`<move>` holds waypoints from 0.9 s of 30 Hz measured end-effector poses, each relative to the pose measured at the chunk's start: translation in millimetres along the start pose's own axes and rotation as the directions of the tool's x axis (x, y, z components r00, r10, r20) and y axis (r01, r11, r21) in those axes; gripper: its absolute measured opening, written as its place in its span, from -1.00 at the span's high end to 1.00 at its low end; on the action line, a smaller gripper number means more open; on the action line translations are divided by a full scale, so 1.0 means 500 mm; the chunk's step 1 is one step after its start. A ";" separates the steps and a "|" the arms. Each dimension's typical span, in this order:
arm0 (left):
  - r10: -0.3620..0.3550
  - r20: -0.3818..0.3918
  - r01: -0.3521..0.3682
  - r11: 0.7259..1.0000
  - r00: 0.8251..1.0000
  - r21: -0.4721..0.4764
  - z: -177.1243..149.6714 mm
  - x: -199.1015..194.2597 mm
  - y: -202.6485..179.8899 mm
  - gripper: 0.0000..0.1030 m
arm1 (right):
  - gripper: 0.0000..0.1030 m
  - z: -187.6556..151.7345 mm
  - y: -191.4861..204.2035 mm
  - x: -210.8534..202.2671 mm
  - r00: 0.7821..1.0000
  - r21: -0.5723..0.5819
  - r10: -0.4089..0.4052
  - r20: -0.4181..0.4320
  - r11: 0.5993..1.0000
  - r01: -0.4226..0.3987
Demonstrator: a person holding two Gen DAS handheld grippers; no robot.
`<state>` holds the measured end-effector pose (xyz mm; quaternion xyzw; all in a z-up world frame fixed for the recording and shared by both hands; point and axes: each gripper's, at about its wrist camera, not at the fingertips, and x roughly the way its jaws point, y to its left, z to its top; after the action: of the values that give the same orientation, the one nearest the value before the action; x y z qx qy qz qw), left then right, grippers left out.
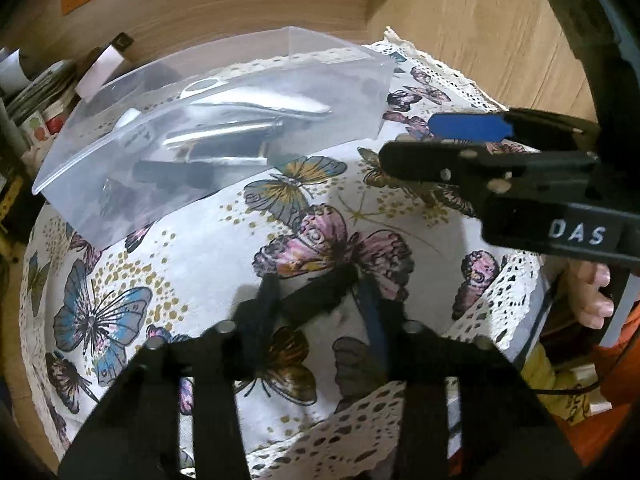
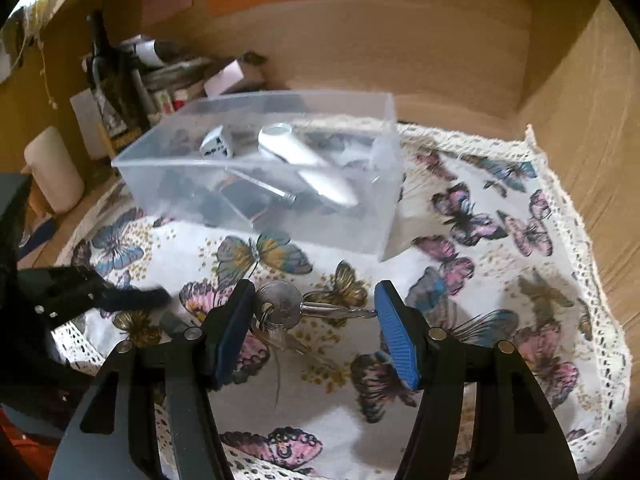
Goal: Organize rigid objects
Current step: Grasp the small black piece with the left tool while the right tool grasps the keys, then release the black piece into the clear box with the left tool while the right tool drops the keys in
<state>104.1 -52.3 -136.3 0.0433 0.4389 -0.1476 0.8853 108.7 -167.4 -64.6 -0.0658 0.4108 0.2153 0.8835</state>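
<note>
Two tools work over a bench covered by a butterfly cloth (image 2: 500, 280). At far left of the right wrist view, behind the cloth, stand a pale candle (image 2: 54, 168), a dark bottle (image 2: 100, 64) and a jumble of papers. Lower down on that side the left tool (image 2: 132, 298) reaches in, blurred; in its own view the left tool (image 1: 320, 292) holds a black strip (image 1: 320, 294) that spans the gap between its fingers, and both fingers appear to touch the strip's ends, so it seems to be pinching it, though blur hides the contact.

Toward the middle, a clear box (image 2: 352, 236) sits on the cloth, tilted in the frame. Inside lie a white die (image 2: 216, 144), a white cone-shaped piece (image 2: 304, 164), a metal rod (image 2: 260, 188) and some dark items too hazy to name. The left wrist view shows the same box (image 1: 80, 184) at upper left with its contents seen through the wall.

Just in front of the box, the right tool (image 2: 316, 316) has its blue fingers (image 2: 396, 340) spread wide, with a key (image 2: 316, 308) lying across between them; the key's round head, with a ring (image 2: 268, 320), is next to the left finger and its tip reaches the right finger. Whether the key is gripped or rests on the cloth cannot be told. In the left wrist view the right tool (image 1: 448, 140) enters from the right.
</note>
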 end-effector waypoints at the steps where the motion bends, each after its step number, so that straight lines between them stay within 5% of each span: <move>1: -0.004 0.002 0.004 1.000 1.000 -0.005 0.001 -0.001 0.002 0.34 | -0.13 0.003 0.001 -0.005 1.000 0.002 0.001 0.010 1.000 -0.001; 10: 0.038 0.072 -0.031 0.996 0.997 -0.089 0.017 -0.045 0.054 0.34 | -0.13 0.044 0.013 -0.033 0.995 0.003 0.014 0.099 1.000 -0.015; 11: 0.043 0.085 -0.034 0.995 0.995 -0.098 0.020 -0.053 0.060 0.45 | -0.14 0.051 0.014 -0.035 0.994 0.001 0.018 0.106 1.000 -0.018; 12: 0.045 0.100 -0.034 0.994 0.994 -0.107 0.025 -0.065 0.070 0.83 | -0.14 0.057 0.015 -0.037 0.993 0.000 0.019 0.116 1.000 -0.020; 20: 0.057 0.174 -0.027 0.984 0.983 -0.173 0.059 -0.112 0.127 0.87 | -0.14 0.115 0.032 -0.057 0.980 -0.028 0.032 0.199 0.999 -0.027; 22: 0.040 0.158 -0.010 0.983 0.987 -0.181 0.058 -0.109 0.133 0.83 | -0.14 0.124 0.035 -0.062 0.976 -0.034 0.034 0.214 0.999 -0.027; 27: 0.011 0.087 0.004 0.985 0.996 -0.175 0.028 -0.078 0.122 0.25 | -0.13 0.139 0.037 -0.069 0.971 -0.041 0.036 0.236 0.999 -0.027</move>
<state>110.6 11.5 -100.1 -0.0405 0.4106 -0.1087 0.9044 129.5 -141.6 7.7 -0.0498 0.2995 0.2434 0.9212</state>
